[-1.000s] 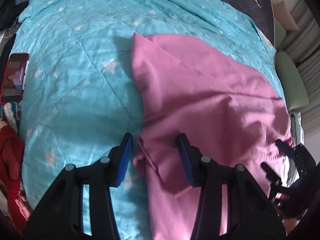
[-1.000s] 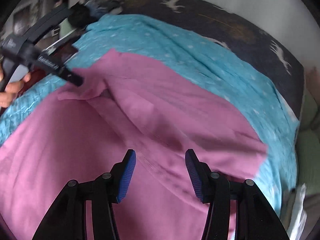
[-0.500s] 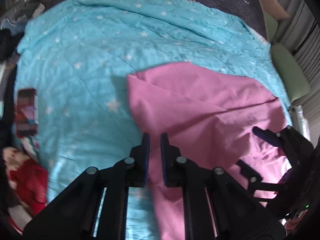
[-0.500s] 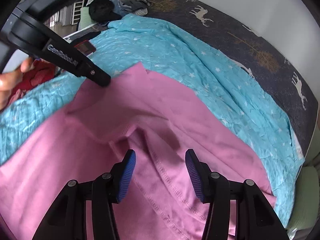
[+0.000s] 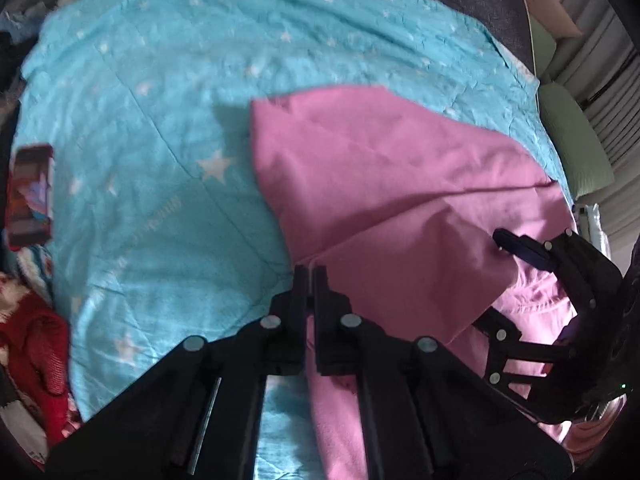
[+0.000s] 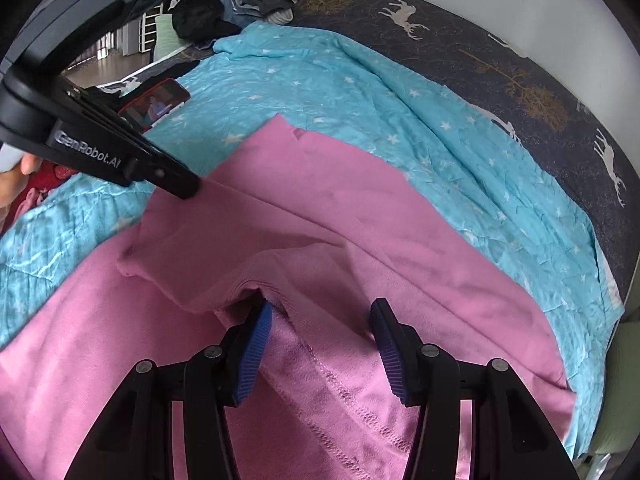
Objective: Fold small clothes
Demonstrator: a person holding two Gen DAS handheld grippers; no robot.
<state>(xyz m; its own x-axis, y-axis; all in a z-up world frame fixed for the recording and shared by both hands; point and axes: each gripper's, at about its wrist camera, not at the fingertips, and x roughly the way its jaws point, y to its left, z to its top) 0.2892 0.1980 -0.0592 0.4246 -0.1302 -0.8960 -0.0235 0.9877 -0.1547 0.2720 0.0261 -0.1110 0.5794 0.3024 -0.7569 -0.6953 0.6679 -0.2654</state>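
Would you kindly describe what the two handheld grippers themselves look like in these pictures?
Both are black plastic linkages with round silver pivot pins. The right gripper has ribbed blue pads on its fingertips. The left gripper carries white "GenRobot.AI" lettering along one side, seen in the right wrist view. No cables or sleeves show.

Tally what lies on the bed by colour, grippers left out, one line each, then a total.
Pink: 1, the garment
Turquoise: 1, the star-print quilt
Red: 2, the phone in its case and the crumpled red cloth
Dark: 1, the clothes heap at the far corner
Total: 5
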